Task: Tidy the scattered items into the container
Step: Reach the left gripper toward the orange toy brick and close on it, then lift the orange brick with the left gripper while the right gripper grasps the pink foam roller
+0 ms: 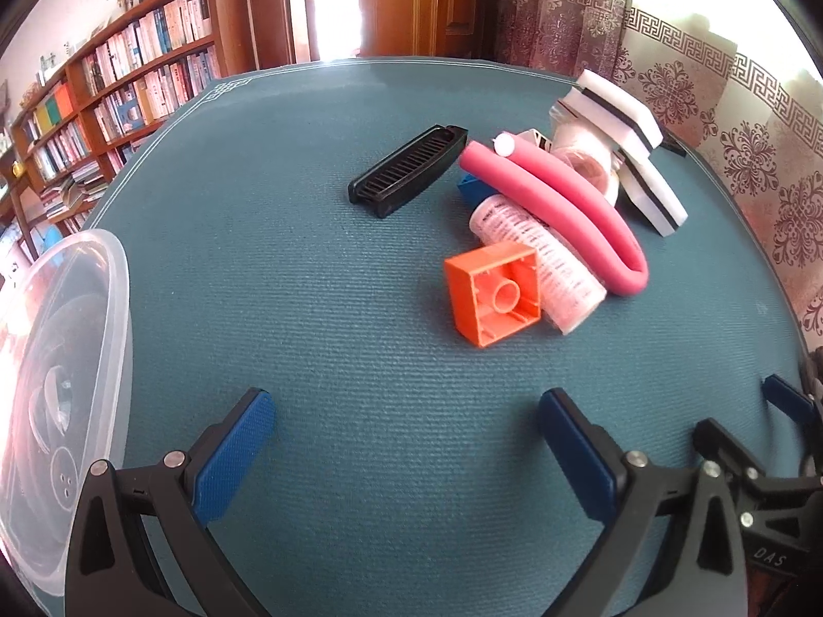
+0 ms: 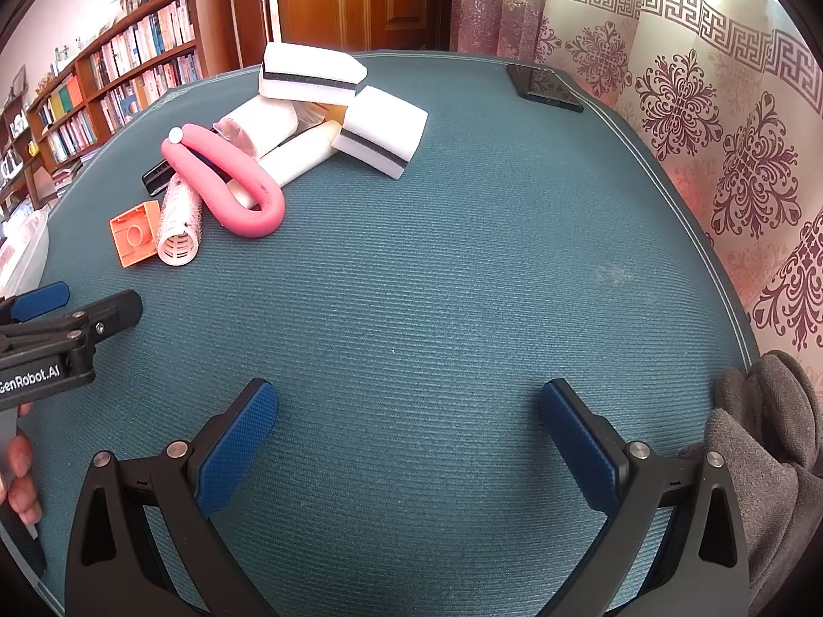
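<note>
A pile of items lies on the teal table [image 1: 308, 283]: an orange brick [image 1: 494, 294] on its side, a pale hair roller [image 1: 540, 262], a bent pink foam curler [image 1: 571, 205], a black comb [image 1: 409, 169], two white sponges with a black layer [image 1: 617, 110] and a blue piece [image 1: 470, 187]. The clear plastic container [image 1: 67, 385] stands at the left edge. My left gripper [image 1: 406, 442] is open, short of the orange brick. My right gripper [image 2: 409, 432] is open over bare table, with the pile [image 2: 247, 175] far ahead to the left.
A black phone [image 2: 545, 87] lies at the table's far right corner. Patterned curtains [image 2: 720, 128] hang close on the right, a bookshelf [image 1: 118, 82] stands at the left and a wooden door is behind. A grey sleeve [image 2: 771, 452] shows at right.
</note>
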Available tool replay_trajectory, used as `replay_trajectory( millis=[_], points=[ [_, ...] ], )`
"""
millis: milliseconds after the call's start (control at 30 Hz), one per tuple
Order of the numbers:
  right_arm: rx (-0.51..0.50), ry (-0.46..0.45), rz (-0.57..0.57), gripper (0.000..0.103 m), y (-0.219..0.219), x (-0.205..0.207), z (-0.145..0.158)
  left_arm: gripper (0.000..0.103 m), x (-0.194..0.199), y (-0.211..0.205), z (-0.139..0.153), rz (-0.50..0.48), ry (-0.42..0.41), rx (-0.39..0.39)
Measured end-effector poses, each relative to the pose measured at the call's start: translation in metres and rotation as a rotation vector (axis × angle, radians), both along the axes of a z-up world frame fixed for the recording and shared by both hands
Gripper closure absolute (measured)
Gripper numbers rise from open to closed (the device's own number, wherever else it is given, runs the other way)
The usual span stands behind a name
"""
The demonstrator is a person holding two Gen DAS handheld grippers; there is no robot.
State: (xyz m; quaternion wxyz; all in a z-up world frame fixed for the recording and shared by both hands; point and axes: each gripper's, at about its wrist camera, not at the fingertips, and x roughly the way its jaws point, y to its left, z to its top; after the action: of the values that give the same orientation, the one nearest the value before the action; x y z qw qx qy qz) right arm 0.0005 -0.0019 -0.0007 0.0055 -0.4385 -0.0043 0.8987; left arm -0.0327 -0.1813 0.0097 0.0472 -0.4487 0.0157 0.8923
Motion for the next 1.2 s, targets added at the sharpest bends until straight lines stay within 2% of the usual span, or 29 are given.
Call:
replay_trajectory(
  millis=[200,300,467,567,733,900,1000,1067,1200],
  points=[
    [0.0,0.0,-0.002,0.0,0.0,0.0,0.0,0.0,-0.022,0.001,0.004,-0.016,0.008,0.006],
    [0.0,0.0,-0.002,0.0,0.0,0.0,0.0,0.004,-0.029,0.002,0.003,-0.023,0.02,-0.003],
    [0.001,0.0,-0.003,0.0,0.0,0.0,0.0,0.024,-0.039,0.002,0.008,-0.037,0.044,-0.005],
    [0.001,0.0,-0.004,0.0,0.0,0.0,0.0,0.029,-0.046,0.001,0.01,-0.046,0.046,0.008],
    [0.001,-0.001,-0.004,0.0,0.0,0.0,0.0,0.03,-0.045,-0.004,0.007,-0.065,0.055,0.032],
    [0.001,-0.001,-0.005,0.0,0.0,0.0,0.0,0.035,-0.067,-0.014,0.009,-0.09,0.056,0.07],
    [0.001,-0.001,-0.005,0.0,0.0,0.0,0.0,0.044,-0.066,-0.014,0.011,-0.102,0.061,0.09],
    [0.001,-0.001,-0.006,0.0,0.0,0.0,0.0,0.054,-0.067,-0.014,0.011,-0.108,0.065,0.106],
    [0.001,-0.001,-0.006,0.0,0.0,0.0,0.0,0.062,-0.067,-0.009,0.009,-0.126,0.084,0.121]
  ],
)
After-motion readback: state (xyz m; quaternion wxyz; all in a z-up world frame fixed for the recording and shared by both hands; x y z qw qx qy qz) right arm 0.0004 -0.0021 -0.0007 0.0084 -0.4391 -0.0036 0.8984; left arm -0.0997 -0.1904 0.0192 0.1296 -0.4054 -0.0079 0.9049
